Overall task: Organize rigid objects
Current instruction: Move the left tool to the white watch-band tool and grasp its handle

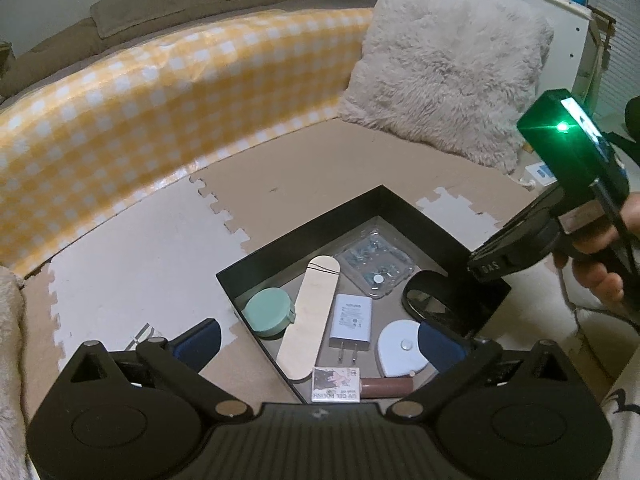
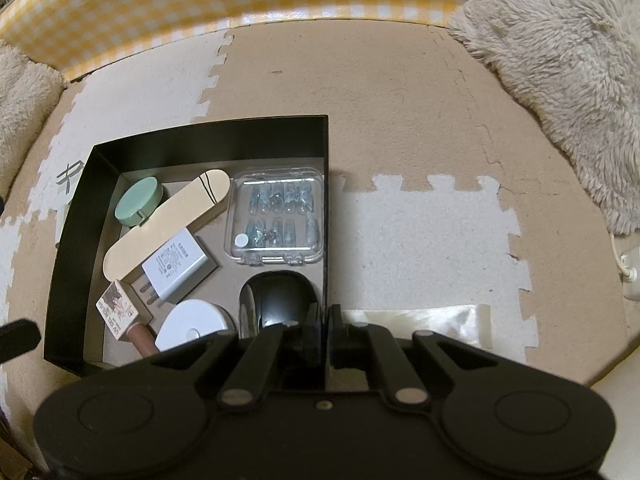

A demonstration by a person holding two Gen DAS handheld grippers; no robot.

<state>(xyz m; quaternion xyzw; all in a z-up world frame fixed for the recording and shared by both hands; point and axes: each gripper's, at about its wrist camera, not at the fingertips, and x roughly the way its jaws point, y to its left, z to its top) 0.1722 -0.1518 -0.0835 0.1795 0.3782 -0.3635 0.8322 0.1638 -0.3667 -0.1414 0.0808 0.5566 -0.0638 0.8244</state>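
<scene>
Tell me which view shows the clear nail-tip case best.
Right wrist view: the clear nail-tip case lies unobstructed in the black box, individual tips visible. Left wrist view shows the same case farther off, smaller, and blurrier.

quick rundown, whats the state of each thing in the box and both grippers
black box: open-topped, its right wall pinched by the right gripper
right gripper: shut on the box wall
left gripper: open, holding nothing, above the box
clear nail case: closed, flat
green round case: closed
white charger: lying flat, prongs out
black mouse: lying in the box's corner
</scene>
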